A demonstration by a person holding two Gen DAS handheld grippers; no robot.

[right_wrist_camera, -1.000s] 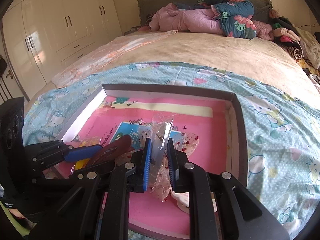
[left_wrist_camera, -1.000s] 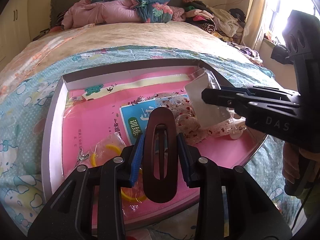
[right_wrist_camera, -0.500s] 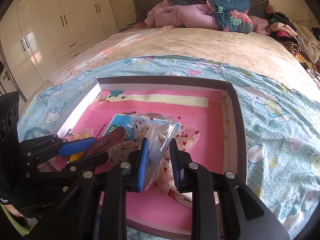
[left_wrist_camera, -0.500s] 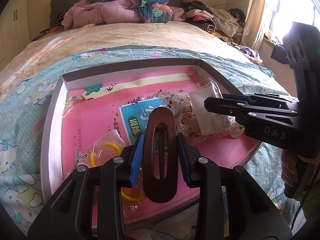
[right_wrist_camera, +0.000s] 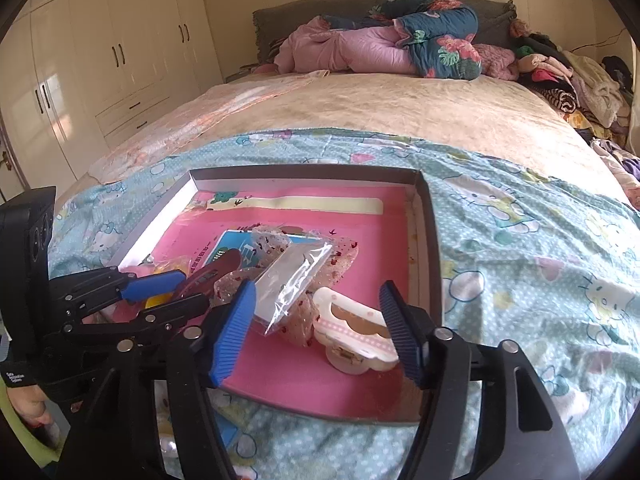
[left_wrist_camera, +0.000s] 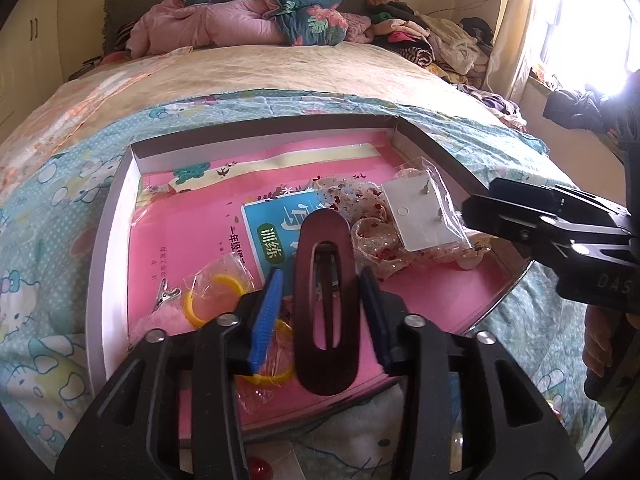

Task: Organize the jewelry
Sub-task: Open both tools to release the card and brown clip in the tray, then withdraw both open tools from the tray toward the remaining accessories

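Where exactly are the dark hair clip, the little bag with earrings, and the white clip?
dark hair clip (left_wrist_camera: 325, 300), left wrist view, its right bar.
bag with earrings (right_wrist_camera: 294, 286), right wrist view, middle of the plastic.
white clip (right_wrist_camera: 356, 338), right wrist view, its pink-trimmed top.

The yellow ring (left_wrist_camera: 212, 296) lies partly hidden behind the left gripper (left_wrist_camera: 324, 312), perhaps bagged.

Tray (right_wrist_camera: 434, 248) sits on blanket (right_wrist_camera: 520, 216) at bed's near end; pillows and bedding (right_wrist_camera: 384, 48) at far end, clothes pile (right_wrist_camera: 568, 76) far right, wardrobe (right_wrist_camera: 100, 52) to your left. In tray: booklet (left_wrist_camera: 272, 236) lies centre; earring bag (right_wrist_camera: 294, 284) on top of mesh pouch (right_wrist_camera: 340, 256), right of centre. Shell clip (right_wrist_camera: 352, 334) at near right corner. Bangle bag (left_wrist_camera: 212, 292) and small metal clip (left_wrist_camera: 164, 296) near left wall. Oval hair clip (left_wrist_camera: 324, 300) sits betw. your left gripper (left_wrist_camera: 320, 312) fingers, over tray's near edge.
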